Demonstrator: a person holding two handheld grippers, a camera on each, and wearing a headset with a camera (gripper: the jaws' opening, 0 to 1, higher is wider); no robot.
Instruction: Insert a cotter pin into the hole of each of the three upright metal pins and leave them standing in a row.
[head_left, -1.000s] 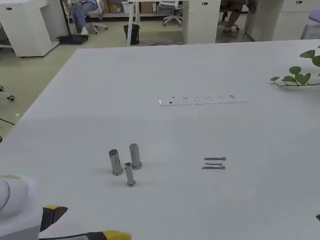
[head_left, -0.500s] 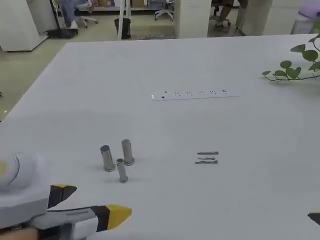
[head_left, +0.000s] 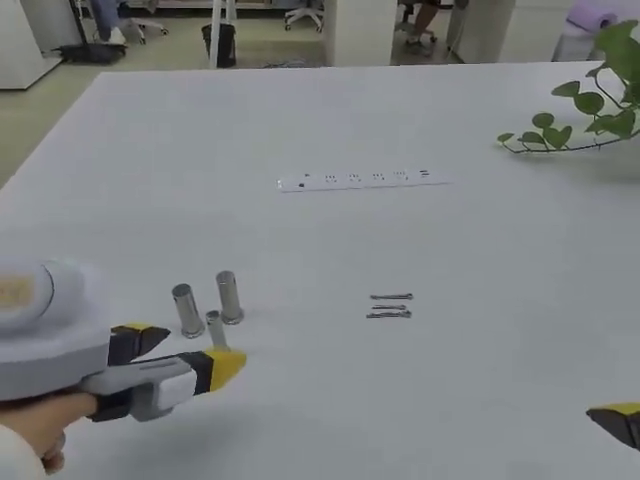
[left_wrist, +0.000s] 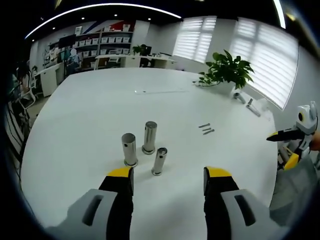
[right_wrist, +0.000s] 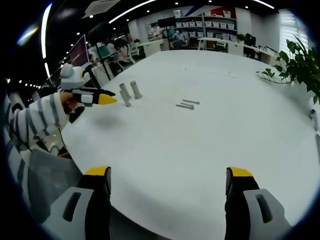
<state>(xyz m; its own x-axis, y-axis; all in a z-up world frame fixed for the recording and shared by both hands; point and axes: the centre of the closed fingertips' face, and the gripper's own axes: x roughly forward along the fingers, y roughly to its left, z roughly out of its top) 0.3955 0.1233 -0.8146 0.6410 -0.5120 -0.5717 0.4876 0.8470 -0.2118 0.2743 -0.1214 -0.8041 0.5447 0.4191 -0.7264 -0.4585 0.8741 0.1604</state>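
Observation:
Three short upright metal pins (head_left: 210, 308) stand in a tight cluster on the white table (head_left: 320, 120), left of centre. Three small cotter pins (head_left: 389, 306) lie side by side to their right. My left gripper (head_left: 190, 350) hovers open just in front of and left of the pins, nothing between its yellow-tipped jaws. In the left gripper view the pins (left_wrist: 145, 147) stand just beyond the left gripper (left_wrist: 168, 175), with the cotter pins (left_wrist: 206, 129) farther right. My right gripper (right_wrist: 169, 172) is open and empty, far from the cotter pins (right_wrist: 186, 104) and pins (right_wrist: 127, 92); one of its yellow tips sits at the lower right of the head view.
A white power strip (head_left: 362, 180) lies across the middle of the table, beyond the parts. A leafy plant (head_left: 585, 100) hangs over the far right side. Desks, chairs and a bin stand past the table's far edge.
The head camera has tipped down and shifted. My left gripper has come up from the lower left toward the metal pins. A tip of the right gripper has entered at the lower right.

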